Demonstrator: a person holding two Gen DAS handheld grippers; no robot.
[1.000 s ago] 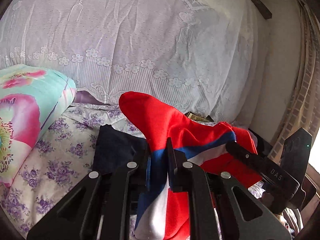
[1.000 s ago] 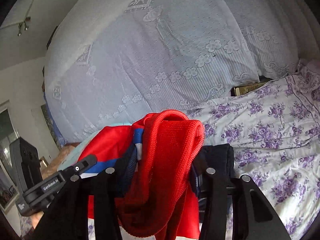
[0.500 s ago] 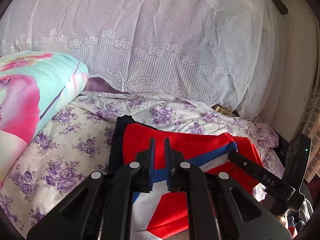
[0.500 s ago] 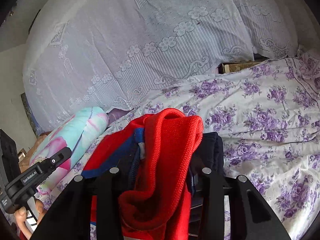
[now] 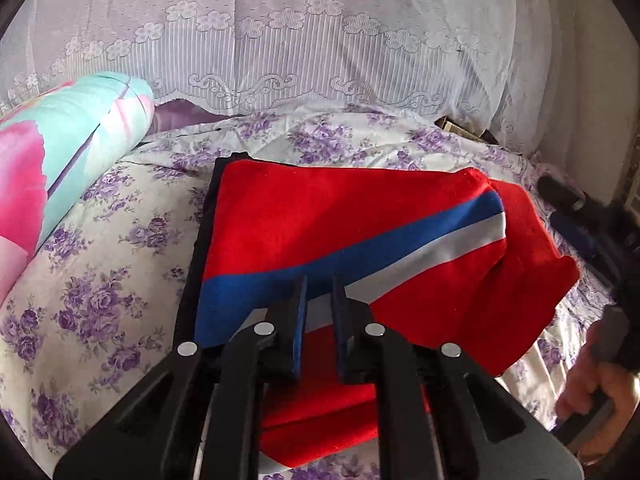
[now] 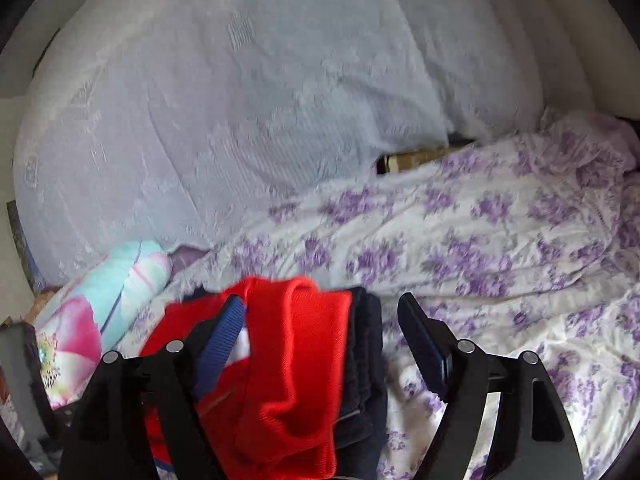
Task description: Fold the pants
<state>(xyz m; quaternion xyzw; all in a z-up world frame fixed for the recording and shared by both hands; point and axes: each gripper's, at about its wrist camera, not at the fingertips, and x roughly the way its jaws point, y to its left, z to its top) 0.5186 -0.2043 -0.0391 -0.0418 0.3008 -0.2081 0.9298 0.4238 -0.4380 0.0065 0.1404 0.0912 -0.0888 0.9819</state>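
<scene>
Red pants [image 5: 320, 216] with a blue and white stripe lie folded on the flowered bed sheet [image 5: 100, 280], on top of a dark navy garment [image 5: 200, 240]. My left gripper [image 5: 320, 300] rests low on the near edge, shut on a thin fold of the pants. In the right wrist view a thick red fold of the pants [image 6: 292, 360] bunches beside the navy garment [image 6: 364, 352]. My right gripper [image 6: 320, 302] is opening; the fold lies against its left finger and the right finger [image 6: 420, 336] stands clear of the cloth.
A teal and pink flowered pillow [image 5: 72, 152] lies at the left. White lace netting [image 5: 320, 40] hangs behind the bed. A brown box [image 6: 416, 158] peeks out under it. A hand [image 5: 596, 384] holds the right gripper's handle at the right edge.
The pants came down from hanging in the air to lying flat on the bed. Both grippers sank with them. The right jaws spread wide and let go of the red fold.
</scene>
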